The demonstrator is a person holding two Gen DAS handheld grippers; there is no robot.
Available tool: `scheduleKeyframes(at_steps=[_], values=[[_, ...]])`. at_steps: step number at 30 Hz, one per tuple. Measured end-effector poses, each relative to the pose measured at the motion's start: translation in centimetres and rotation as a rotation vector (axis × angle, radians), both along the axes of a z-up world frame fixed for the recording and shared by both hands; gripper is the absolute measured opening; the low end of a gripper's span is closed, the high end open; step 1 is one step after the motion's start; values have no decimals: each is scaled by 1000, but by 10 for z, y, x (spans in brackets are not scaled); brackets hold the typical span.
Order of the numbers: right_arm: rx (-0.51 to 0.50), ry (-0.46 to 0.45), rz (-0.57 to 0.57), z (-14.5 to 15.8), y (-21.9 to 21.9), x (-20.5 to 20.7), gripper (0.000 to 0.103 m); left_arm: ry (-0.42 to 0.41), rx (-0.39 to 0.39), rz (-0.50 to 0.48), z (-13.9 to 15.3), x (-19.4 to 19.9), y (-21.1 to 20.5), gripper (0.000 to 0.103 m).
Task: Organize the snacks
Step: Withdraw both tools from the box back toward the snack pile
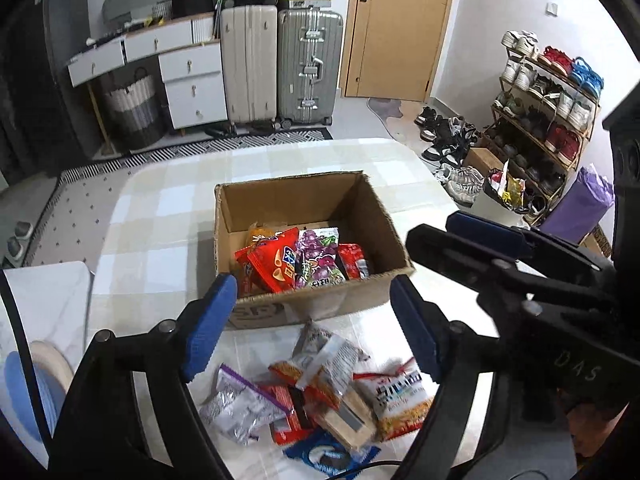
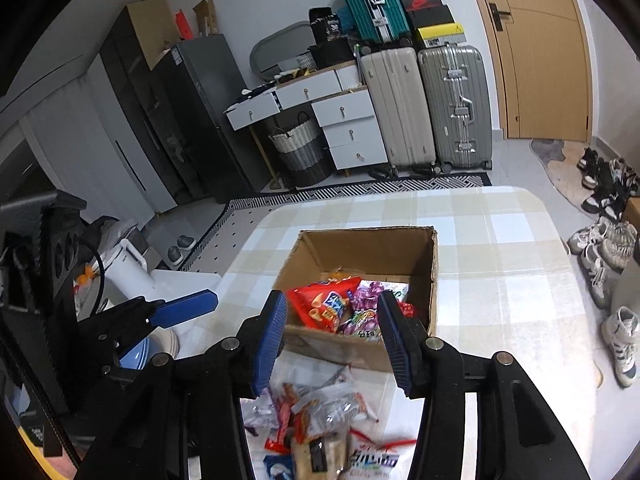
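**Me:** Both grippers are up over the table and carrying nothing. Left gripper has its blue pads spread wide, hanging above the loose pile. Right gripper is spread as well, nothing between its pads, hovering over the near edge of the box.

**Partner:** What's closest to you?

**Me:** Right under the fingers, the snack pile lies on the checked tablecloth: a silvery packet with a purple strip, a tan wafer pack, a white-and-orange bag with blue lettering, and a blue cookie wrapper at the very bottom of the left view. They overlap each other in one heap.

**Partner:** And the box?

**Me:** Just beyond the heap sits the cardboard box, flaps open. Inside it, packed against the near wall, are a red chip bag, a purple candy bag beside it, and a small red packet to the right. The far half of the box floor looks bare.

**Partner:** Anything further back?

**Me:** Past the table edge, two upright suitcases stand against the wall next to a white drawer unit, a wooden door, and a shoe rack to the right.
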State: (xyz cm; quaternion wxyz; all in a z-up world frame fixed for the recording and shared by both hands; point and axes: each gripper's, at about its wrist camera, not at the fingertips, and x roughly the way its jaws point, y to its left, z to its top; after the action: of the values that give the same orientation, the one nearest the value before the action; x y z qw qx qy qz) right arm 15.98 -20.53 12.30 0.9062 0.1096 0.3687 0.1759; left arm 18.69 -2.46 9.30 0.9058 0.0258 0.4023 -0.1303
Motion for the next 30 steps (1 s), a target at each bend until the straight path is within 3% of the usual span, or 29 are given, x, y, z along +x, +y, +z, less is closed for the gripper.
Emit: scheduleKeyframes(at_steps=[11,15,17,19,25,28,30], values=[[-30,-94,-15,37,-4,-72,72,-89,-5,32,49,-104,-2,80],[-22,-120,-14,46,-9,-102,86,-169,18,52,68,-153,3,84],[-9,-145,-10,51,-11,-120,86,-196,9,63,76,-176,7,90],[9,-163,-3,54,-14,-137,87,-215,2,75,80,-200,11,103],[34,-212,19,54,-14,-177,89,-262,3,85,85,-259,19,103],[57,-249,27,50,-16,-196,100,-301,15,99,86,-284,23,103],[73,-269,39,47,-14,-205,100,-325,26,110,87,-291,26,103]])
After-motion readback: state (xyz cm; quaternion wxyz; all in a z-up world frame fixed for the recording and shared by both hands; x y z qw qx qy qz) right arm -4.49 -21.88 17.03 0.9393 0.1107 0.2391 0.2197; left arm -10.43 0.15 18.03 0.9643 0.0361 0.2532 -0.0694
